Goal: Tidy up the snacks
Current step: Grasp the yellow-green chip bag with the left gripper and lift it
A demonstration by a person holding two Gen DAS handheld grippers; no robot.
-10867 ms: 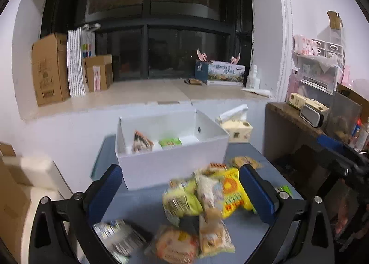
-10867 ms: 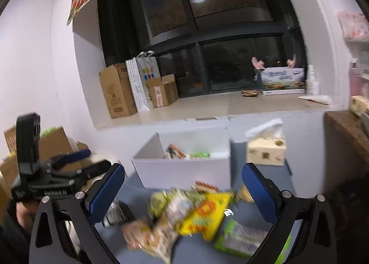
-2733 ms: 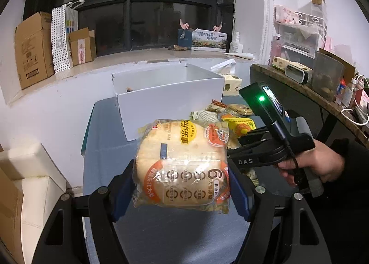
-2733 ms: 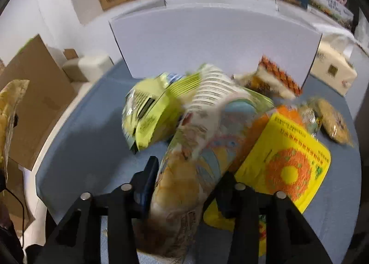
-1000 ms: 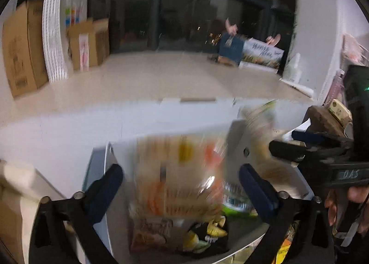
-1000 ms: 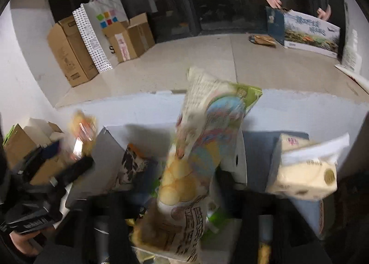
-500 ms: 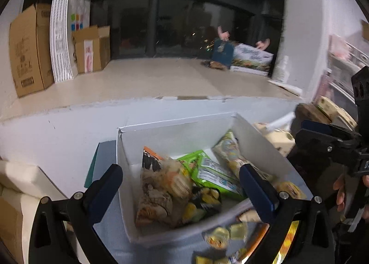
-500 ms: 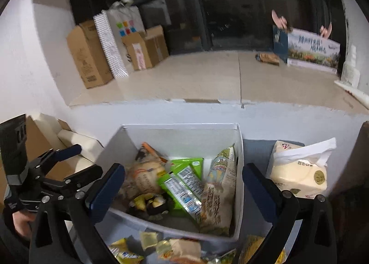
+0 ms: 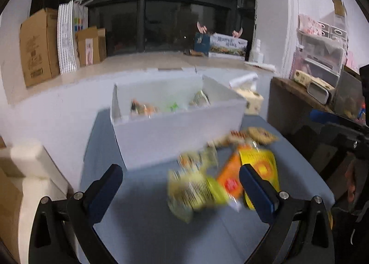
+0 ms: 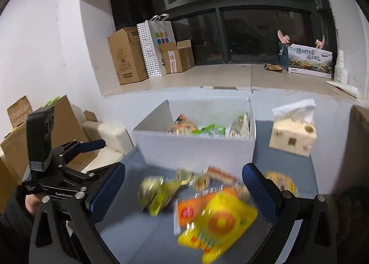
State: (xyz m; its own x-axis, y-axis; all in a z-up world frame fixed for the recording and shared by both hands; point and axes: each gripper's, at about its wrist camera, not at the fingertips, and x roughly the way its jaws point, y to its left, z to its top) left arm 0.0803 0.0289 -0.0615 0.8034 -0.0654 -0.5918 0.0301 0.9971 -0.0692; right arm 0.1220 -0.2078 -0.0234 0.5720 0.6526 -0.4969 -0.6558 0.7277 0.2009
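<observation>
Left wrist view: the left gripper (image 9: 180, 185) is spread wide and empty, above the blue table (image 9: 143, 222). The loose snack pile (image 9: 221, 178) lies ahead and to its right, nearer the right finger; the white box (image 9: 180, 130) stands beyond.

Right wrist view: the right gripper (image 10: 182, 185) is likewise released and empty, with the yellow packet (image 10: 219, 222) directly between its fingers, long axis slanting near-left to far-right. Half a second ago both hovered over the box; now they are back at the pile.
</observation>
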